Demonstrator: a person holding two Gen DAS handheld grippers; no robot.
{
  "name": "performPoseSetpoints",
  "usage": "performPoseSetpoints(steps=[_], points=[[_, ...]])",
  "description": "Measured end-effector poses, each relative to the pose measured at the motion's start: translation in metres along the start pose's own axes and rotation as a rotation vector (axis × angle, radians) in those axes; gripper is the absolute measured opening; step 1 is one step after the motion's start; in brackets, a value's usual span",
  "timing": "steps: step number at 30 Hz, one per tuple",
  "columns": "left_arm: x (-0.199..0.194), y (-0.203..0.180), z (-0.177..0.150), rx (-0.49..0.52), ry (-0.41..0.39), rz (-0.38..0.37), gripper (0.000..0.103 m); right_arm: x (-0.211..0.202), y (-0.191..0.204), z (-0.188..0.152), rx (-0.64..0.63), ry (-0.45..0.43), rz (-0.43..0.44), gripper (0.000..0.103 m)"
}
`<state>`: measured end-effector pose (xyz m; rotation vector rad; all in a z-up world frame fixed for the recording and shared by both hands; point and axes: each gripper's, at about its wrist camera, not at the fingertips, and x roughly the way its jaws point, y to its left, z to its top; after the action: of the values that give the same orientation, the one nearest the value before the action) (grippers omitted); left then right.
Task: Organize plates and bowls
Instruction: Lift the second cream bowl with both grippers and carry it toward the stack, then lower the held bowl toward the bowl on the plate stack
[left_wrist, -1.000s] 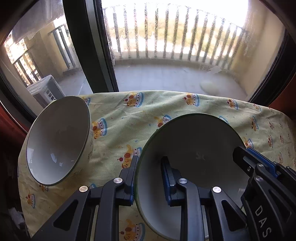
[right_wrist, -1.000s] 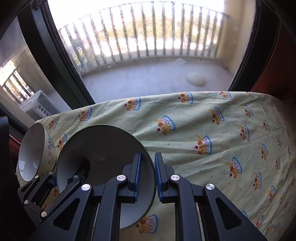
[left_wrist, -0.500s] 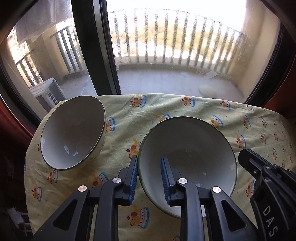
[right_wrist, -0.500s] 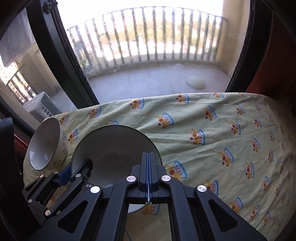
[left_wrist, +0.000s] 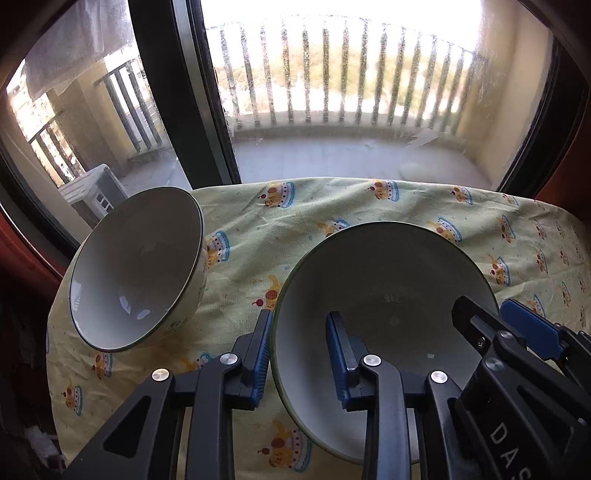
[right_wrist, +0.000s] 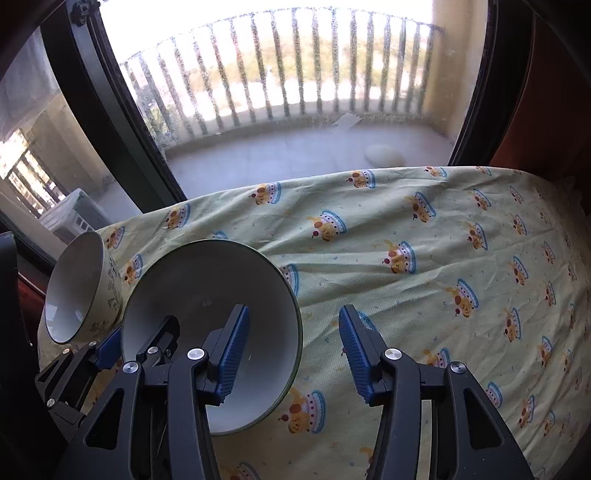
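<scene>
The wide bowl (left_wrist: 384, 295) sat on the table (right_wrist: 424, 266) near the left side, with the deep bowl (left_wrist: 136, 269) just beside it on the far left. The left claw (left_wrist: 301, 354) straddled the wide bowl's near-left rim, one pad outside and one inside. The gap looked wider than the wall, so I read it as part open and not gripping. The right claw (right_wrist: 291, 347) was wide open and held nothing, its left pad inside the bowl and its right pad outside, over the cloth (right_wrist: 443, 295).

Judgement: nesting or stacking step, grasp not yet secured. The next move calls for closing on the rim, lifting level and seating one bowl in the other.

Both bowls were glazed ceramic, smooth and glossy, white inside with a thin dark rim. The deep bowl was floral outside. The cloth was soft, wrinkled and printed with cakes.
</scene>
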<state>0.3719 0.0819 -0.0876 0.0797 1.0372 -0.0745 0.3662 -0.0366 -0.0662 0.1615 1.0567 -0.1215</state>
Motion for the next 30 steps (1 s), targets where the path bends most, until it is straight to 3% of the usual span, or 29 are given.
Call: performPoseSetpoints(steps=[5,18,30], points=[[0.005,0.001,0.003,-0.001,-0.006,0.009,0.021,0.013,-0.001,0.004,0.017,0.019,0.028,0.017],[-0.019,-0.002,-0.003,0.007,0.012,-0.037,0.021,-0.014,-0.001,-0.001,0.015,0.013,-0.014,0.016],[-0.076,-0.028,-0.017,0.031,-0.038,-0.058,0.021,-0.074,-0.027,-0.019,0.053,-0.029,-0.034,0.016]])
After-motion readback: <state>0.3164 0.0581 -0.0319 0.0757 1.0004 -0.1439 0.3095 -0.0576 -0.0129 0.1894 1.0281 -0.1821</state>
